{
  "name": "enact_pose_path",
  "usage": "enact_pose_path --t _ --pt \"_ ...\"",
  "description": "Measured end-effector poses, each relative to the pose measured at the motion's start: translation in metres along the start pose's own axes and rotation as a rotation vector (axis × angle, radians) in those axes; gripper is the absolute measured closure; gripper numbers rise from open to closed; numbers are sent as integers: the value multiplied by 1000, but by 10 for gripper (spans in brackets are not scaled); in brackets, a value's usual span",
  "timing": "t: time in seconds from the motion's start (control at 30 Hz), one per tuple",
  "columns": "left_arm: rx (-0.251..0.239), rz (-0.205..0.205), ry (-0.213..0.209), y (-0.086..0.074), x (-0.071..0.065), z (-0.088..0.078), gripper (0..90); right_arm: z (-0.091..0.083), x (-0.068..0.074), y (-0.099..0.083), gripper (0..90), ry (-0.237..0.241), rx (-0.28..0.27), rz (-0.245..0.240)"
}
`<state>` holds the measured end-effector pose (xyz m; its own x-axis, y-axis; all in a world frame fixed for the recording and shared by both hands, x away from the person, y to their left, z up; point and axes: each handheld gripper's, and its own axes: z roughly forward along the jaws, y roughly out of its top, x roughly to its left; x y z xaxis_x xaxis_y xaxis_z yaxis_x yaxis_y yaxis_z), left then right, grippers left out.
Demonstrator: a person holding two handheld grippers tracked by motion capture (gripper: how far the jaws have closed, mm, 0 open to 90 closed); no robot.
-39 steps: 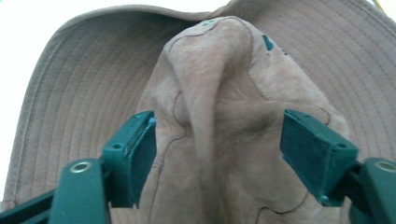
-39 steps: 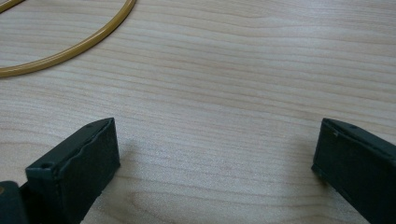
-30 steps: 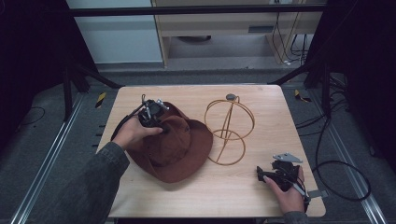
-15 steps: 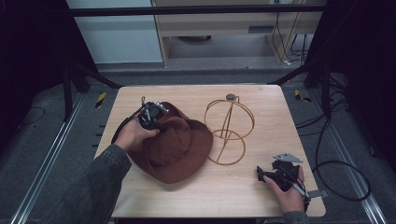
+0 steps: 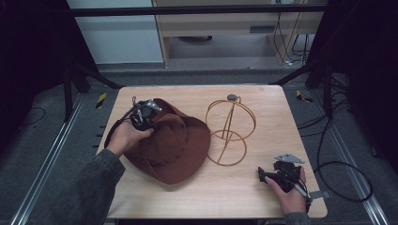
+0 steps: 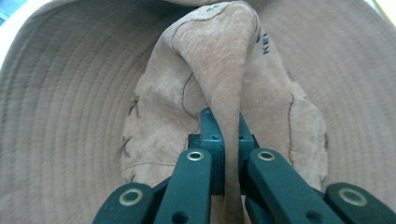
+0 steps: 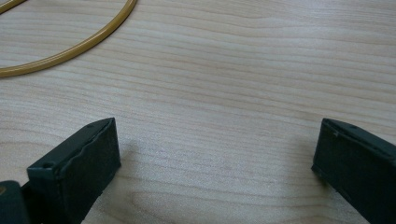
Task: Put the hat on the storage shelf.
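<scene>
Left gripper (image 6: 223, 140) jaws clamped on suede fold of brown hat (image 5: 173, 145); right gripper (image 7: 215, 154) jaws apart over woodgrain table (image 7: 224, 84).

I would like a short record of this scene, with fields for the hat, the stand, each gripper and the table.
hat: brown hat, lying on the table left of the stand, its crown pinched into a fold
stand: gold wire hat stand, upright, nothing on it
left gripper: left gripper, jaws just closed on a fold of the hat's crown
right gripper: right gripper, jaws open, nothing between them, low over the table near the stand's base ring
table: wooden table
</scene>
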<state>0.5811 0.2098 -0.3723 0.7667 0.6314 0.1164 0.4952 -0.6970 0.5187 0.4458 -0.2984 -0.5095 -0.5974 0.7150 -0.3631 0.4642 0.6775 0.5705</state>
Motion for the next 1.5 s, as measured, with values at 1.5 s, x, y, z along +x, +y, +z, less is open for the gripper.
enact_pose_path --t 1.5 --pt "-211 68 11 -31 -22 -124 886 1 -2 0 7 1 -1 -7"
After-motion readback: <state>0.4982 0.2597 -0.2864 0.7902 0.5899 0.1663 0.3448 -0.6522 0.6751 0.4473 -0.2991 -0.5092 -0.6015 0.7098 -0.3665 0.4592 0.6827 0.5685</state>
